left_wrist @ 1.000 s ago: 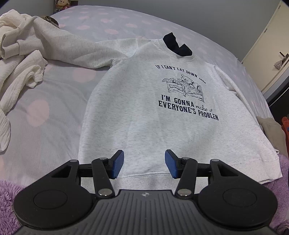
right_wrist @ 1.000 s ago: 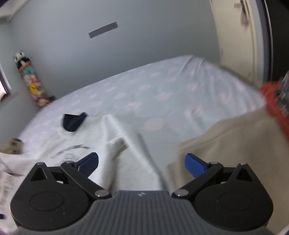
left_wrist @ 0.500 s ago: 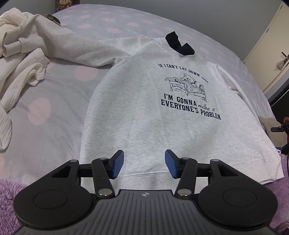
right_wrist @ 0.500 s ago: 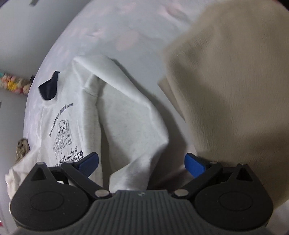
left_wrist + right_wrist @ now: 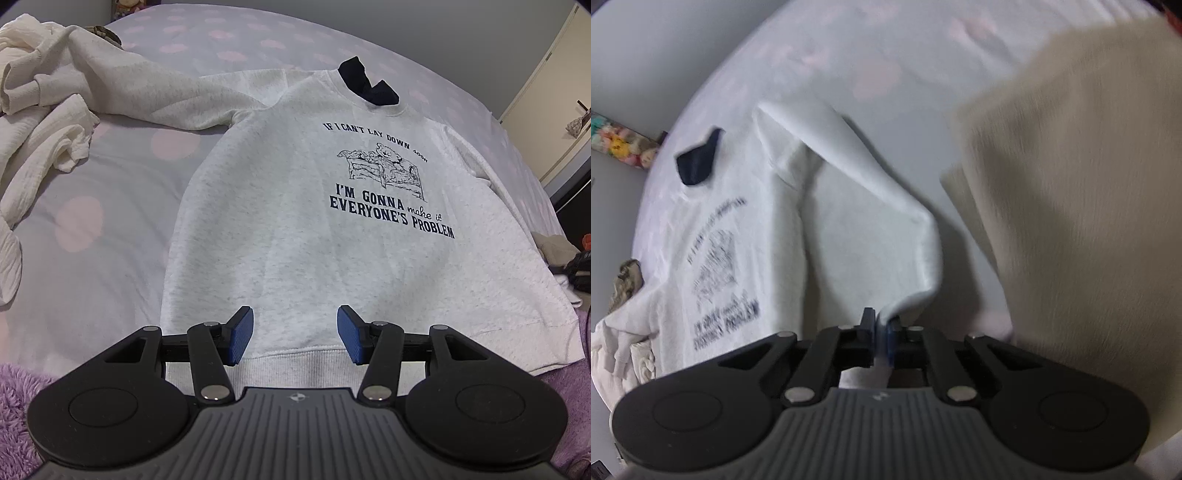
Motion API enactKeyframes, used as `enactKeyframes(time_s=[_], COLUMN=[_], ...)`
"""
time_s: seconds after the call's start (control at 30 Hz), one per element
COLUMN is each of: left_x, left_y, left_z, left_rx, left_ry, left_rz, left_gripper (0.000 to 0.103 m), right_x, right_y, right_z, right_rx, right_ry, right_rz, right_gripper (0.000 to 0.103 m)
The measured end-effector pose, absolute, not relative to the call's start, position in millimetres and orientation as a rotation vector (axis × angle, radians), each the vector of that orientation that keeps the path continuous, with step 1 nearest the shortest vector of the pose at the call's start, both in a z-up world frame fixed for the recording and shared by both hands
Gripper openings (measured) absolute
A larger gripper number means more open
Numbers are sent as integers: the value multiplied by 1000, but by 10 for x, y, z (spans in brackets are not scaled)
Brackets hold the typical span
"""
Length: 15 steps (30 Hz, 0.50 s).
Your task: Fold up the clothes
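Right gripper (image 5: pixel 881 334) just snapped closed, clenched on the sleeve cuff (image 5: pixel 886 317) of the sweatshirt (image 5: pixel 746 221); white fabric pinched between the pads, sleeve (image 5: pixel 871 206) humped up from the cuff back to the shoulder. Left gripper (image 5: pixel 295 334) released, jaws about half apart, nothing between them, hovering just above the sweatshirt's ribbed hem (image 5: pixel 295 363).

Counts: one sweatshirt, two grippers, one dark navy item (image 5: pixel 369 86) at the collar, one cream garment pile (image 5: pixel 40 110) left of the sweatshirt, one beige cloth (image 5: pixel 1071 221) right of it, blurred.

Sweatshirt flat, print side up, on the spotted bed cover (image 5: pixel 92 206). Long axis hem to collar, collar pointing away from the left gripper, hem nearest it. Far sleeve (image 5: pixel 122 85) stretched out sideways toward the cream pile. Purple fuzzy blanket (image 5: pixel 18 384) just below the hem.
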<state>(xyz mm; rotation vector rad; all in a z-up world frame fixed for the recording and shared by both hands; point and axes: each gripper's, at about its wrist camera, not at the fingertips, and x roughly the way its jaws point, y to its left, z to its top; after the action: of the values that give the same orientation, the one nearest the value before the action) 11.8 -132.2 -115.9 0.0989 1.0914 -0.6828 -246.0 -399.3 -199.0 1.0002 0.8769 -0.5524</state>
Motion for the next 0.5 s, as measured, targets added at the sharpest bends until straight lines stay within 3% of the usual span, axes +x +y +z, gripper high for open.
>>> enactKeyframes(time_s=[0.27,0.5], left_x=[130,196], left_y=[-1351,-1350], left_z=[-1188,-1220], left_rx=[106,103], left_ry=[1103,1118], left_rz=[-682,-653], left_gripper=[48,48], right_x=[-2415,-2357], right_y=[-4223,-4705], right_z=[-1041,-567], right_rx=[817,640], right_ry=[743,794], right_rz=[-608,-762], right_gripper=[4,4])
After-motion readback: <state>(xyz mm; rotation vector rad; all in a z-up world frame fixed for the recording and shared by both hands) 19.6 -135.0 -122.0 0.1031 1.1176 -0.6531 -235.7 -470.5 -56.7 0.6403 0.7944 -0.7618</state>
